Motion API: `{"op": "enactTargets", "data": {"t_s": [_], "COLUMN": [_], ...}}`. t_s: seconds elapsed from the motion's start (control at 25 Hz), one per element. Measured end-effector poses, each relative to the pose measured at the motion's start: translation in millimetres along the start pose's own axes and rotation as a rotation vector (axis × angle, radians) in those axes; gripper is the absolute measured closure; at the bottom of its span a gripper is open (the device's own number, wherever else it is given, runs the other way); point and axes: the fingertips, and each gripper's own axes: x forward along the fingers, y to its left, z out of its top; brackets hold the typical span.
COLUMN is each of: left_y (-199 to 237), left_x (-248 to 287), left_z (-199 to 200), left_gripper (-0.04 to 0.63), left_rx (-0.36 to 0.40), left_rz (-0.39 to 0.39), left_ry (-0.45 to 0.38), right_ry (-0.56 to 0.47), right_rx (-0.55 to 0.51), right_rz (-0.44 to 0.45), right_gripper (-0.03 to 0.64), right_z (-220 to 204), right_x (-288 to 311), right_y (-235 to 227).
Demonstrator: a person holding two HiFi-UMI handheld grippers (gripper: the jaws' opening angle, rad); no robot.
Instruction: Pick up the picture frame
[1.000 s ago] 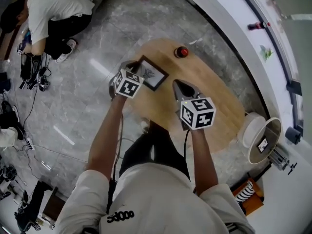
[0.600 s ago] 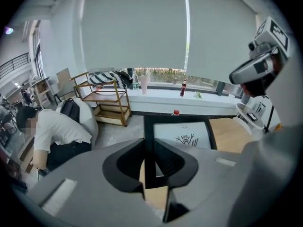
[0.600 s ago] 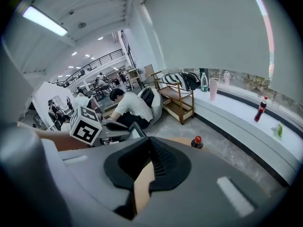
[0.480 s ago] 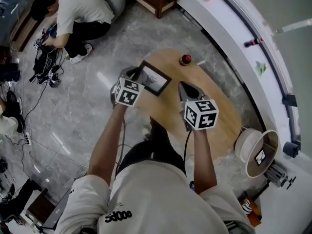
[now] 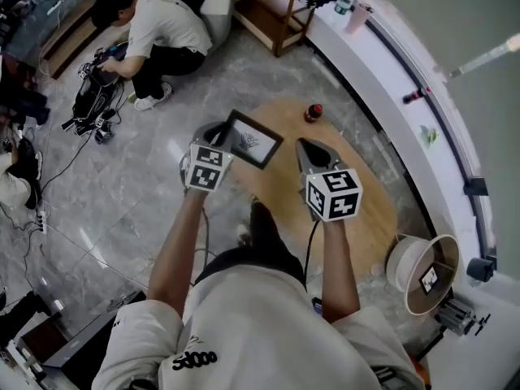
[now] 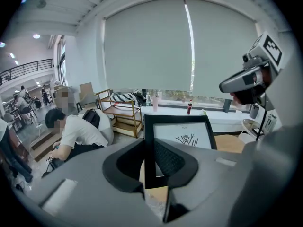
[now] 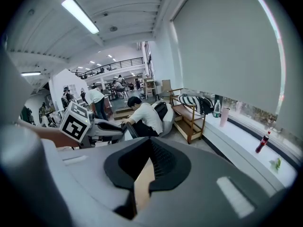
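Note:
The picture frame (image 5: 253,140) is black with a white mat and a small plant drawing. My left gripper (image 5: 227,135) is shut on its left edge and holds it over the far left end of the oval wooden table (image 5: 366,205). In the left gripper view the frame (image 6: 182,132) stands upright, its left bar pinched between the jaws of that gripper (image 6: 150,167). My right gripper (image 5: 307,149) hovers over the table's middle, shut and empty. In its own view the right gripper (image 7: 144,171) shows only a thin slit with wood behind.
A small red bottle (image 5: 314,113) stands at the table's far end. A person (image 5: 162,31) crouches on the marble floor at the far left beside a wooden shelf (image 5: 276,15). A white curved sill (image 5: 422,112) runs along the right. A white round stand (image 5: 422,262) sits by the table's near right.
The left gripper keeps its hold on the frame, and both grippers sit slightly lower in the picture. The head camera has tilted, showing more of the floor and the crouching person.

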Motion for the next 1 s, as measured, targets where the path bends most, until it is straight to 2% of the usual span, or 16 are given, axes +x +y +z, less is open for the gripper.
{"op": "enactTargets", "data": {"t_s": [0.52, 1.0], "left_y": [-3.4, -9.6], "left_x": [-125.7, -218.8], "left_z": [60.9, 82.3], "left_gripper": [0.522, 0.522], "left_rx": [0.039, 0.07], "left_rz": [0.113, 0.169], "left_ry": [-0.19, -0.313], "right_ry": [-0.118, -0.223], "right_rx": [-0.14, -0.275], "right_rz": [0.058, 0.082], "right_gripper": [0.615, 0.615], "right_z": [41.8, 82.5], "right_x": [-62.2, -115.6], "right_y": [62.5, 120.1]}}
